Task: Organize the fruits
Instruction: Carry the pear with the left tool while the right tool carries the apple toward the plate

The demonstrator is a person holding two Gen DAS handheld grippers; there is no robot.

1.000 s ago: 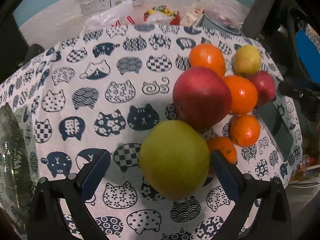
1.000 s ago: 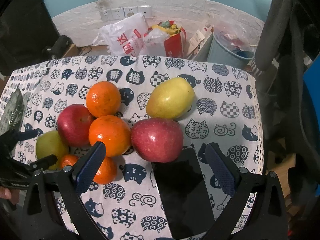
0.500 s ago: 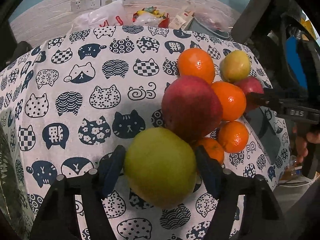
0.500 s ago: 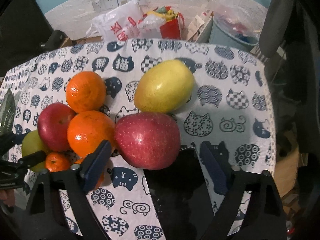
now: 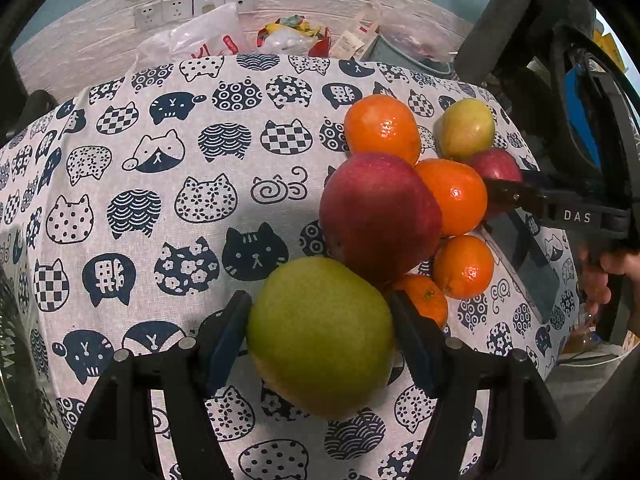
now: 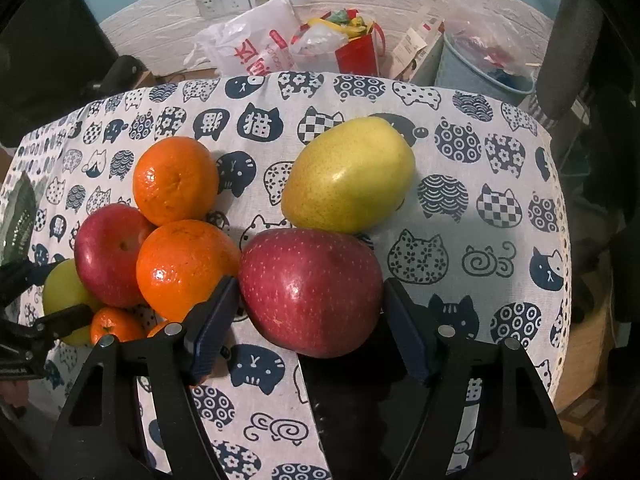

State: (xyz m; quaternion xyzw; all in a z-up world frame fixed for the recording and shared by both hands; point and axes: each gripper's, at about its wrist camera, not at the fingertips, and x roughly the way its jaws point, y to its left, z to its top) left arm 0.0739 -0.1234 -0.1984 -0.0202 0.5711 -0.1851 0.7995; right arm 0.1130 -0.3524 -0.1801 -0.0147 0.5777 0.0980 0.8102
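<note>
left hand-held gripper (image 5: 320, 332): pads pressed on both flanks of the green pear (image 5: 320, 336); pear sits on the tabletop (image 5: 168, 200), near end of the fruit cluster.
right hand-held gripper (image 6: 310, 320): jaws closing, red apple (image 6: 310, 292) between them, pads at its sides; full contact looks likely but I can't confirm it.
fruit handling: judged firm, smooth-skinned, moderately heavy; round, so will roll if let go off-centre. Grip across the widest middle, light squeeze to avoid bruising.
neighbours, left: large red apple (image 5: 378, 216) touches the pear's far side; small orange (image 5: 424, 300) just beside the right pad. Lifting may nudge them.
neighbours, right: orange (image 6: 186, 268) just beside the left pad; yellow pear (image 6: 348, 176) touching the apple's far side; dark phone-like slab (image 6: 360, 400) under the near edge.
open room: bare cloth left of the cluster in the left view.
edges: cloth drops off at the right side and far end; bags and a bin beyond.
</note>
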